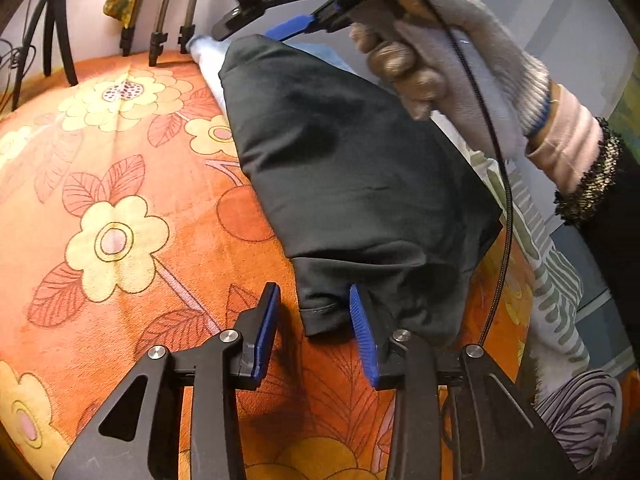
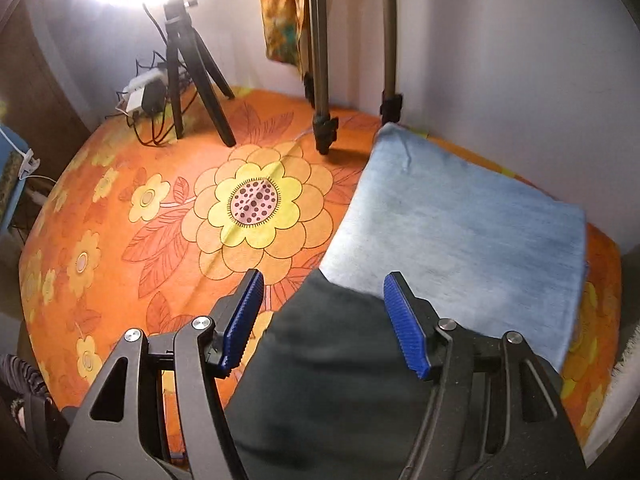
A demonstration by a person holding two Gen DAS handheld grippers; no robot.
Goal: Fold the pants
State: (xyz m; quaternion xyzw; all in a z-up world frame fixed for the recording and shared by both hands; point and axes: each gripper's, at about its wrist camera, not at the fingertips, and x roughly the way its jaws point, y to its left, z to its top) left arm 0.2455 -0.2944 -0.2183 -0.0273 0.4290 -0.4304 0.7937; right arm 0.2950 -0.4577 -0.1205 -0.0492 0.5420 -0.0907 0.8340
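Observation:
The dark folded pants [image 1: 352, 168] lie on the orange flowered bedspread [image 1: 120, 184]. Their near corner sits between the jaws of my left gripper [image 1: 316, 328]. The cloth rests against the right pad [image 1: 362, 332], and a gap stays at the left pad, so that gripper is open. My right gripper [image 2: 324, 320] stands open above the far end of the dark pants [image 2: 332, 380], nothing pinched. In the left wrist view a gloved hand [image 1: 452, 64] holds that right gripper [image 1: 288, 26] over the pants' far end.
A folded light-blue garment [image 2: 460, 232] lies beyond the dark pants by the wall. Tripod legs [image 2: 324, 128] and a small black tripod [image 2: 192, 80] with a power strip [image 2: 144, 92] stand at the back. A striped cloth [image 1: 560, 288] hangs at the bed's right edge.

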